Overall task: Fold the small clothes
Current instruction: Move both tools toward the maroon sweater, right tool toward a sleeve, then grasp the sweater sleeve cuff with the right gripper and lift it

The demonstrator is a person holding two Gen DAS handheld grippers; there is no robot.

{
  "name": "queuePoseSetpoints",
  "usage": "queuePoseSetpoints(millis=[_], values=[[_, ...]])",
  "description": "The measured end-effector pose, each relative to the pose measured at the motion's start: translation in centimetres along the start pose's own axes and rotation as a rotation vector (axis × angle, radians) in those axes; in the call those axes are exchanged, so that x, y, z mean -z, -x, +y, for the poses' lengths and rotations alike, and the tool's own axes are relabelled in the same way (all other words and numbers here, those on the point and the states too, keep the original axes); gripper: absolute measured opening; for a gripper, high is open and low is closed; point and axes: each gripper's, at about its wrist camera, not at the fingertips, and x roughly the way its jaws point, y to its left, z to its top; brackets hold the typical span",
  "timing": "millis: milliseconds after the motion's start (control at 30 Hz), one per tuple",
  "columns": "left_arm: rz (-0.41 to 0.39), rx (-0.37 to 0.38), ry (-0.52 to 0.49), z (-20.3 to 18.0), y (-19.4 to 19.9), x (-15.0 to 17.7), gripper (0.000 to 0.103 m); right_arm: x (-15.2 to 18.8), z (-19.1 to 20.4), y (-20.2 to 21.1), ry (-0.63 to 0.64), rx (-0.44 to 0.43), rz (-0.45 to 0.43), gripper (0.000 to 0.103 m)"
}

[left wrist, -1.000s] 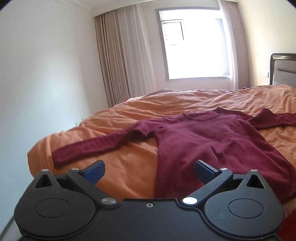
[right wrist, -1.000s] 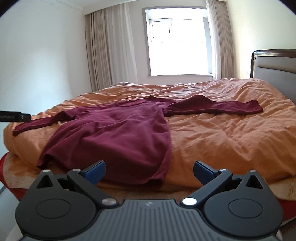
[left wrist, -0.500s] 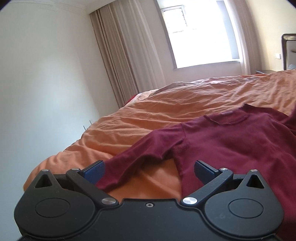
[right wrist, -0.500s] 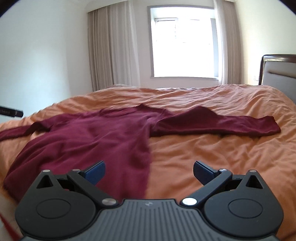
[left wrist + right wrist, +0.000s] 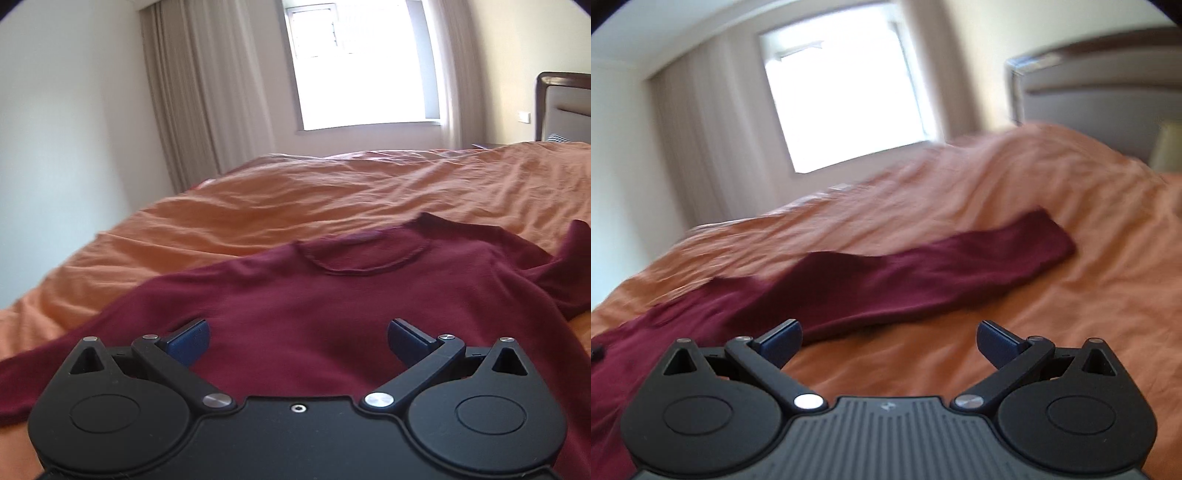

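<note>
A dark red long-sleeved sweater (image 5: 351,295) lies spread flat on the orange bedspread (image 5: 314,192), collar toward the window. My left gripper (image 5: 298,336) hovers open over the sweater's chest, just below the collar, with nothing between its blue fingertips. In the right wrist view the sweater's right sleeve (image 5: 942,266) stretches out over the orange bedspread (image 5: 1071,314). My right gripper (image 5: 889,336) is open and empty, low over the bed near the armpit end of that sleeve. That view is motion-blurred.
A padded headboard (image 5: 1100,85) stands at the right end of the bed. A bright window (image 5: 362,62) with beige curtains (image 5: 195,96) is on the far wall. A white wall (image 5: 66,129) runs along the left side.
Both grippers have moved forward and lower over the bed. The left one shifted from the left sleeve onto the chest; the right one swung toward the right sleeve. Both stayed open.
</note>
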Motion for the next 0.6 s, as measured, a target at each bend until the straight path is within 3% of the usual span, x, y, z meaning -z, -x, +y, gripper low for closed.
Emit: queuePoseSetpoints(millis=[100, 333, 500, 567, 600], values=[[0.021, 0.023, 0.014, -1.2, -1.6, 0.8, 0.102, -0.9, -2.7, -2.4, -0.09, 0.015, 0.009, 0.103], [0.058, 0.016, 0.034, -1.5, -3.3, 3.0, 0.102, -2.7, -6.6, -5.8, -0.198, 0.152, -0.044, 0.102], [0.112, 0.006, 0.061, -1.1, -4.7, 4.0, 0.102, -2.8, -9.0, -8.7, -0.362, 0.169, -0.022, 0.085], [0.108, 0.003, 0.059, -1.2, -4.7, 4.1, 0.103, -2.7, -9.3, -9.4, -0.381, 0.22, -0.027, 0.067], [0.106, 0.001, 0.057, -1.2, -4.7, 4.2, 0.103, -2.8, -9.2, -9.6, -0.378, 0.244, -0.036, 0.062]])
